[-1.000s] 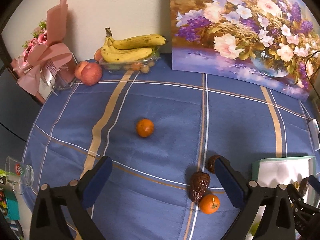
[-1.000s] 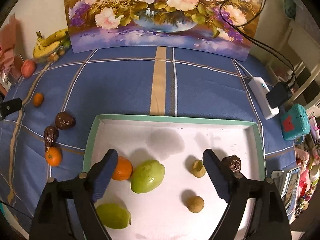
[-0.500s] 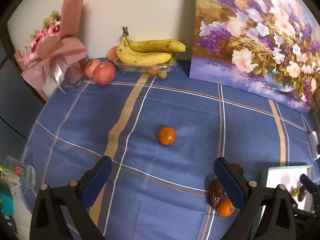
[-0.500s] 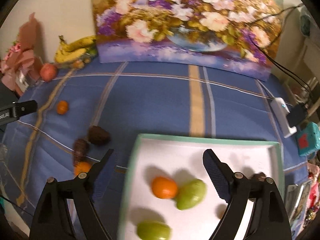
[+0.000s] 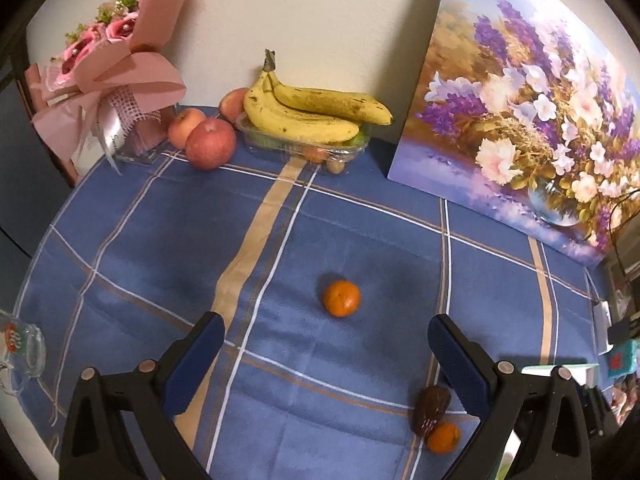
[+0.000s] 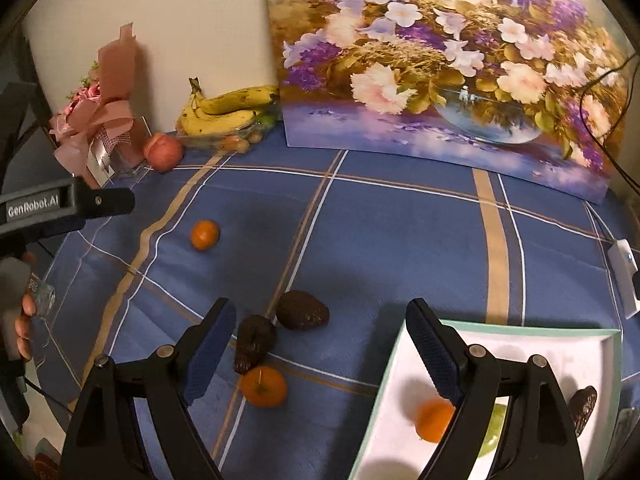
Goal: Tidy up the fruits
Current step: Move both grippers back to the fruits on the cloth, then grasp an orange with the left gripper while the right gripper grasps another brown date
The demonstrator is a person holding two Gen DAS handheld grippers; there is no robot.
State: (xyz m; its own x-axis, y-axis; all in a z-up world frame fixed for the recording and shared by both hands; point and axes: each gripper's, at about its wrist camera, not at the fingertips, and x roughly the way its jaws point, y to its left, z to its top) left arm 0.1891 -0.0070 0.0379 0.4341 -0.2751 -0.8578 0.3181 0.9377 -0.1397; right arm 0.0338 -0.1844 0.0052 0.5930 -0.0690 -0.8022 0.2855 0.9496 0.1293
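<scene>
right gripper (image 6: 316,344) is hanging spread, empty, over a dark fruit (image 6: 254,342) and tangerine (image 6: 263,386) just ahead, tray (image 6: 520,330) at its right | left gripper (image 5: 324,360) is also gaping, lone tangerine (image 5: 341,298) just beyond | advice: centring on one fruit, closing gently | right view alone is showing tray contents, possibly blurred citrus

One tangerine (image 6: 204,234) lies alone on the blue checked surface (image 6: 400,240). Two dark brown fruits (image 6: 302,315) and a second tangerine (image 6: 263,385) cluster beside the white tray (image 6: 560,344), which holds another tangerine (image 6: 434,420).
</scene>
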